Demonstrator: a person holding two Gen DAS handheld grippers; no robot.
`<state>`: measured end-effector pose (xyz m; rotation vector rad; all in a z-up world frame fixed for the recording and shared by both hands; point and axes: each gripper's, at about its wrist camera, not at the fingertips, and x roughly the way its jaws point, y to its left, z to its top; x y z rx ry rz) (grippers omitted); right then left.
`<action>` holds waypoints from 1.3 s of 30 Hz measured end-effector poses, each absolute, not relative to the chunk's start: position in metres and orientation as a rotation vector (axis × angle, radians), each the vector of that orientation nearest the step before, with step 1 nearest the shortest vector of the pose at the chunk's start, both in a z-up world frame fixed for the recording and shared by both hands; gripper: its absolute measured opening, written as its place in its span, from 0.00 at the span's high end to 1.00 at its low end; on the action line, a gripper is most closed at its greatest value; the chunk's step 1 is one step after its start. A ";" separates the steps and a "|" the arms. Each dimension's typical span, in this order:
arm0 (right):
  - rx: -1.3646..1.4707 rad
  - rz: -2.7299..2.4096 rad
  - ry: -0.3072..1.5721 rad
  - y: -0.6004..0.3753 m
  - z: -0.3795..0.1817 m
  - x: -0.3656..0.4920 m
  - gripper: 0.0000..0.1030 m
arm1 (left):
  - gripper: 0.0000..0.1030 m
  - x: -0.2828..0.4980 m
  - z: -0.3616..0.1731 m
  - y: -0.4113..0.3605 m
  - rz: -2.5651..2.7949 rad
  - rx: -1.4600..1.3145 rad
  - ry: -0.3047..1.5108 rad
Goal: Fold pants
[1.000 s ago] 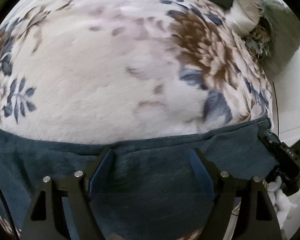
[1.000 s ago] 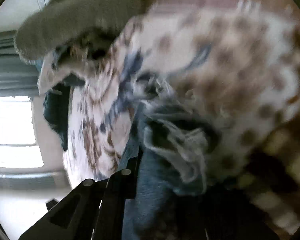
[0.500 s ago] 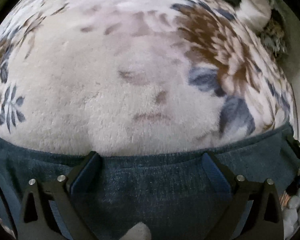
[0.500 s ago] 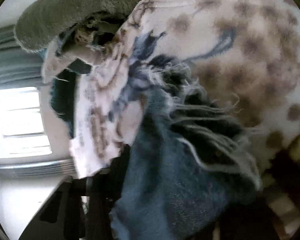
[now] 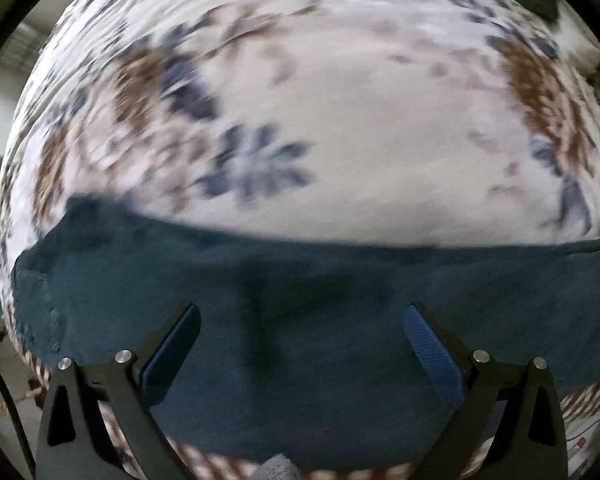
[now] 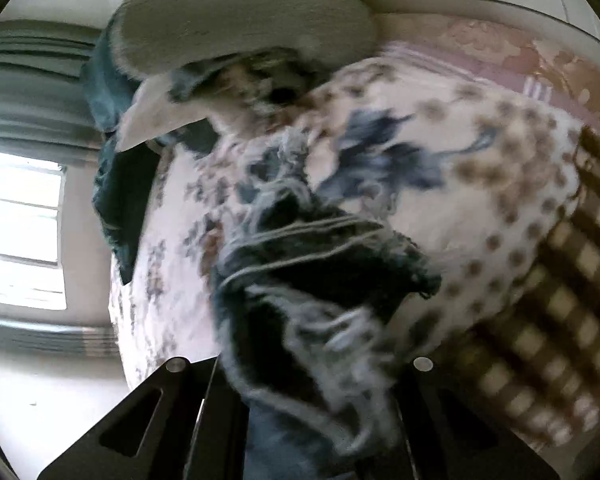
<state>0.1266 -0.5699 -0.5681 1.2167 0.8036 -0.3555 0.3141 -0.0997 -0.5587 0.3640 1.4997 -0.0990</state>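
Close to the left camera, the left gripper (image 5: pixel 300 340) points down with its jaws spread wide; they have just been opening, and nothing is pinched between them. Under it the blue pants (image 5: pixel 320 300) lie flat in a long band across the near edge of the flowery blanket (image 5: pixel 360 120), which spreads away behind them. Over on the right side, the right gripper (image 6: pixel 300 412) is squeezed nearly closed on the frayed end of the pants (image 6: pixel 312 280), holding it up. Behind that cloth lies the same blanket (image 6: pixel 480 160), then a fuzzy grey pillow (image 6: pixel 240 28). Far off on the left, a bright window (image 6: pixel 20 232) shines.
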 end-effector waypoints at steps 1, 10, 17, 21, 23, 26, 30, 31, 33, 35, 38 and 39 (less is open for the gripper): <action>1.211 -0.341 0.804 -0.561 -0.562 0.128 0.92 | 0.00 0.314 -0.554 -0.083 -0.093 0.345 1.506; 1.111 -0.193 0.882 -0.426 -0.516 0.184 0.92 | 0.00 0.318 -0.511 0.073 0.001 0.202 1.519; 1.026 -0.084 1.002 -0.281 -0.534 0.235 0.92 | 0.00 0.332 -0.505 0.165 0.106 0.151 1.517; 0.962 -0.009 1.119 -0.201 -0.570 0.260 0.92 | 0.00 0.354 -0.518 0.189 0.144 0.130 1.507; 0.922 0.048 1.264 -0.159 -0.597 0.271 0.86 | 0.00 0.363 -0.516 0.215 0.153 0.104 1.505; 0.919 0.097 1.363 -0.131 -0.610 0.275 0.50 | 0.00 0.361 -0.510 0.217 0.139 0.076 1.487; 0.977 0.162 1.310 -0.146 -0.578 0.268 0.31 | 0.00 0.360 -0.498 0.217 0.087 0.039 1.464; 0.980 0.158 1.290 -0.158 -0.564 0.262 0.31 | 0.00 0.361 -0.494 0.213 0.077 0.034 1.455; 0.966 0.118 1.267 -0.178 -0.545 0.252 0.30 | 0.00 0.360 -0.486 0.198 0.042 0.015 1.443; 0.921 0.015 1.273 -0.217 -0.533 0.241 0.28 | 0.00 0.359 -0.485 0.184 0.007 -0.001 1.447; 0.838 -0.171 1.330 -0.264 -0.535 0.226 0.28 | 0.00 0.358 -0.503 0.159 -0.051 -0.016 1.490; 0.825 -0.222 1.353 -0.277 -0.540 0.221 0.28 | 0.00 0.357 -0.511 0.150 -0.060 -0.007 1.501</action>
